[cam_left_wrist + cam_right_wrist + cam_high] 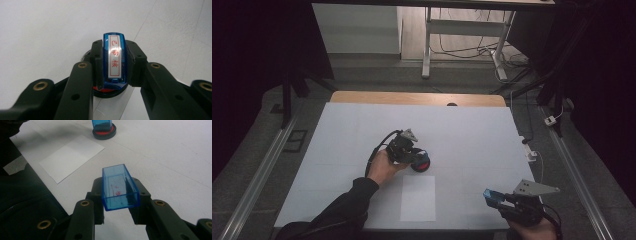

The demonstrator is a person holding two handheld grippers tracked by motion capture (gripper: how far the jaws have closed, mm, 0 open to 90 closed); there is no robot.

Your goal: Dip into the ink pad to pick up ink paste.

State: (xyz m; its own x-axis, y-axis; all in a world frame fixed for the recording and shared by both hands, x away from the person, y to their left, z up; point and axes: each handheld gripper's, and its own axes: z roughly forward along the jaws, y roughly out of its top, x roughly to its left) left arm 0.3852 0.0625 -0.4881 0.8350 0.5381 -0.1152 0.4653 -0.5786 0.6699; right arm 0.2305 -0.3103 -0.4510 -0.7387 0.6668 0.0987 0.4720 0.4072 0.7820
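The left claw [113,65] is clamped on a blue stamp [114,60], its jaws pressing the stamp's two narrow sides, with the red-lettered label facing up toward the camera. The stamp's lower end sits in a round black ink pad [110,92] with a red inking surface, which rests on the white table [342,135] near its middle (in the right gripper view the same pad [104,133] shows red under the blue body). This looks like the inking step: the stamp face is being loaded before printing.

The right claw [120,192] is closed on the stamp's clear blue cap [120,188], an open-topped rectangular shell held off the table near the front right edge; it holds nothing but faint red ink smears on its floor.

A white sheet of paper [418,198] lies flat just in front of the ink pad, between the two hands, and appears unmarked. The next move probably calls for lifting the stamp straight up off the pad, carrying it the short way over to the paper, and pressing it down squarely, while the cap waits aside.
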